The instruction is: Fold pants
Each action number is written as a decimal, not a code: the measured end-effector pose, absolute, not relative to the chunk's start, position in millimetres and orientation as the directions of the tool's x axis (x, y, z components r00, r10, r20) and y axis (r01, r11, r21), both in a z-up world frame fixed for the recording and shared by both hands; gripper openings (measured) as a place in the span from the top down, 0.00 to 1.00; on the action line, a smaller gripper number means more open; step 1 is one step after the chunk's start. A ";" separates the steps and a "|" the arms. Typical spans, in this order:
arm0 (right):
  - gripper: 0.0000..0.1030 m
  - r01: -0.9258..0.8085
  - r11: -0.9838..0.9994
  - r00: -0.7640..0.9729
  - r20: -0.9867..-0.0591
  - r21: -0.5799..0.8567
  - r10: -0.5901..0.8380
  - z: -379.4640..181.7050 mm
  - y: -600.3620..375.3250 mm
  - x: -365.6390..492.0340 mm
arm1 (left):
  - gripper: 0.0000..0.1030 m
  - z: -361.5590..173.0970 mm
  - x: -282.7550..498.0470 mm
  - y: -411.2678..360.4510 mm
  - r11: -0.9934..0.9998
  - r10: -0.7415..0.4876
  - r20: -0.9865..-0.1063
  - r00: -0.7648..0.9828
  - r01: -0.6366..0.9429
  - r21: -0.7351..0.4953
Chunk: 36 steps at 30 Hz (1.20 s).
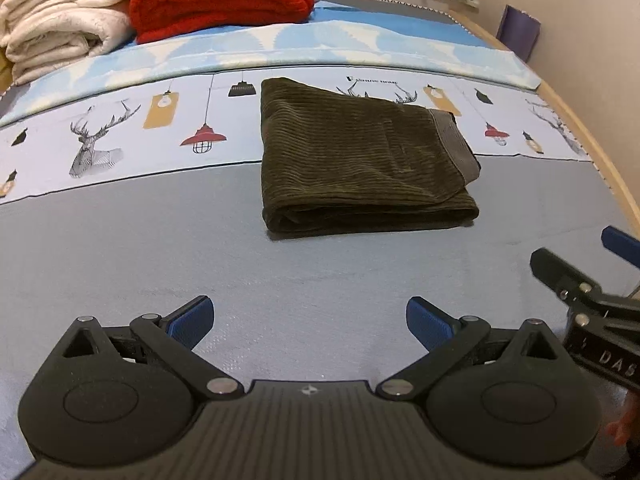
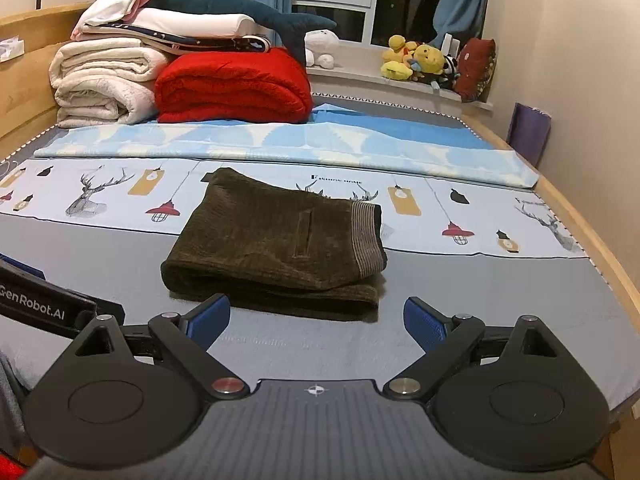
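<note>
Plainly, the pants [image 1: 360, 160] lie folded into a compact, thick rectangle on the bed [image 1: 120, 248], straddling the edge between the grey sheet and the printed strip with deer and lamps. The ribbed waistband [image 2: 366, 236] sits on top at the right end, and a slit pocket [image 2: 302, 236] shows on the upper face. The rounded fold runs along the near side, facing both grippers.

The left gripper [image 1: 310, 322] hangs over bare sheet short of the bundle, jaws wide and empty. The right gripper [image 2: 316, 324] also stands wide with nothing between its pads, just in front of the near fold, not touching it.

The cloth looks like thick corduroy: soft, limp, fairly heavy for its size, with a ribbed nap that should give the pads good friction, not slip. Stacked in several layers, it will likely sag and splay if lifted by one corner only. My judgement is that the fold looks finished or nearly so. If another move is needed, the best hold seems to be the near rolled edge, pinching all layers together, one gripper toward each end. The waistband end is stiffer and would suit a firm pinch. Nothing here is fragile.
</note>
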State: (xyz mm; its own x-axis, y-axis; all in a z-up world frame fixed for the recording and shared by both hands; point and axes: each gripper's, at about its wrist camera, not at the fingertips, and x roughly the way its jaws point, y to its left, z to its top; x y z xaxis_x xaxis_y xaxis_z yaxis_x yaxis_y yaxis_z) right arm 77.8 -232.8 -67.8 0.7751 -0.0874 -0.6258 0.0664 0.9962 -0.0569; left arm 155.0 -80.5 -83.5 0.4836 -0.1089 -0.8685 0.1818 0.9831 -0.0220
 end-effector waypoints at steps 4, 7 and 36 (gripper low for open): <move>0.09 0.068 0.996 0.773 -0.628 -0.053 -0.087 -67.5 -234.8 80.8 | 0.01 -83.6 158.4 -82.1 0.982 -0.106 -0.870 0.481 0.186 -0.017; 0.09 0.062 0.996 0.772 -0.630 -0.059 -0.085 -67.6 -234.0 81.8 | 0.01 -83.4 160.4 -83.9 0.981 -0.103 -0.870 0.482 0.194 -0.009; 0.09 0.041 0.997 0.767 -0.637 -0.066 -0.074 -67.6 -230.3 84.4 | 0.01 -82.0 158.8 -89.1 0.979 -0.080 -0.874 0.479 0.201 0.020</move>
